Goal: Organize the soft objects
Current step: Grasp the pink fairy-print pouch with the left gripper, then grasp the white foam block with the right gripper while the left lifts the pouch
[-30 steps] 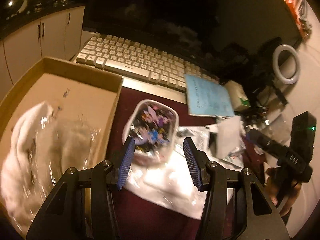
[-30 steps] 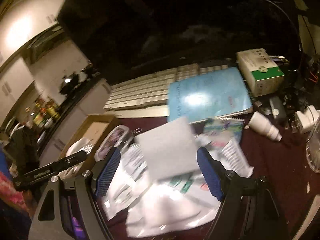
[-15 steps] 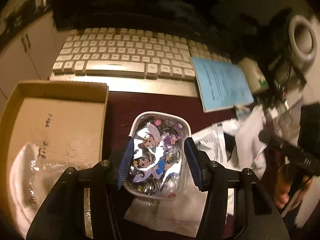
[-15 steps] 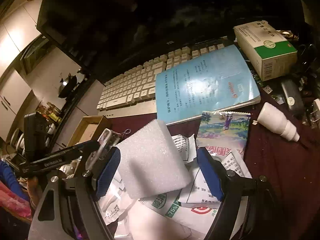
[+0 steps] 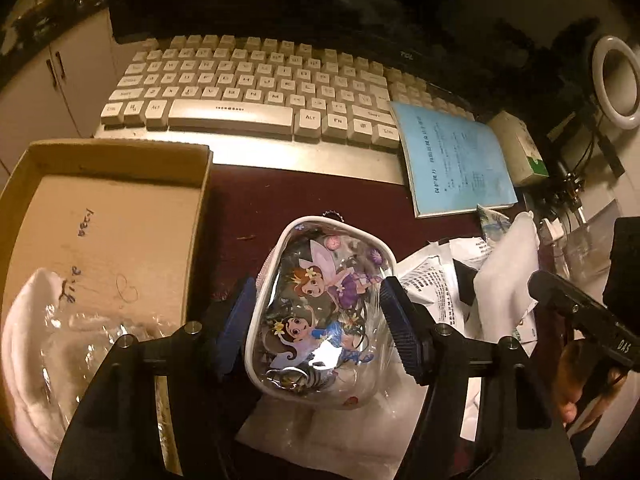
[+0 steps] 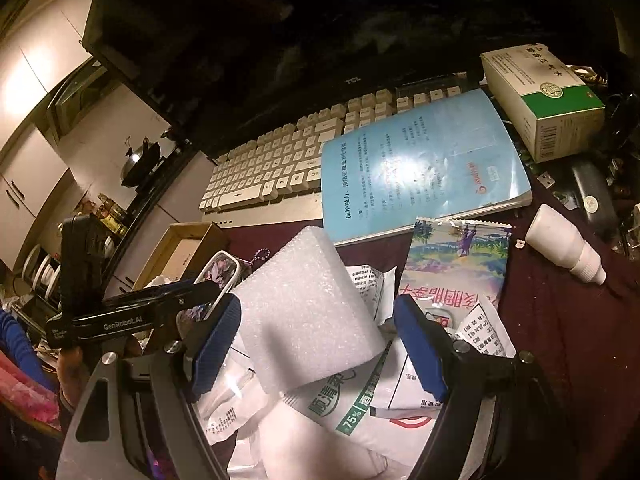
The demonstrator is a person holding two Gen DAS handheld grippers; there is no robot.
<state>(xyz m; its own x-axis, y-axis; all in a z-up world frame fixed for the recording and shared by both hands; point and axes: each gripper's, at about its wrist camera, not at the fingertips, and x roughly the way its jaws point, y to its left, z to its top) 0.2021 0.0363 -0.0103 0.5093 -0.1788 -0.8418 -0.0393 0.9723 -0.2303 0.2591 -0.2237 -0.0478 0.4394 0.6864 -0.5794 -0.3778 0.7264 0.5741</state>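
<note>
Dim amber light falls on a cluttered maroon counter [image 5: 304, 200] with a keyboard [image 5: 248, 92]. Left tongs [image 5: 318, 326] straddle a cartoon-printed pouch [image 5: 320, 312], their jaws opening, pads just off it, beside a cardboard box [image 5: 116, 216]. Right tongs [image 6: 318, 346] stand apart around a white foam block [image 6: 308, 312], not gripping it.

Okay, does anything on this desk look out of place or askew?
Yes. A blue booklet lies tilted across the keyboard's right end, covering keys, and a white foam block leans on a loose heap of packets.
</note>
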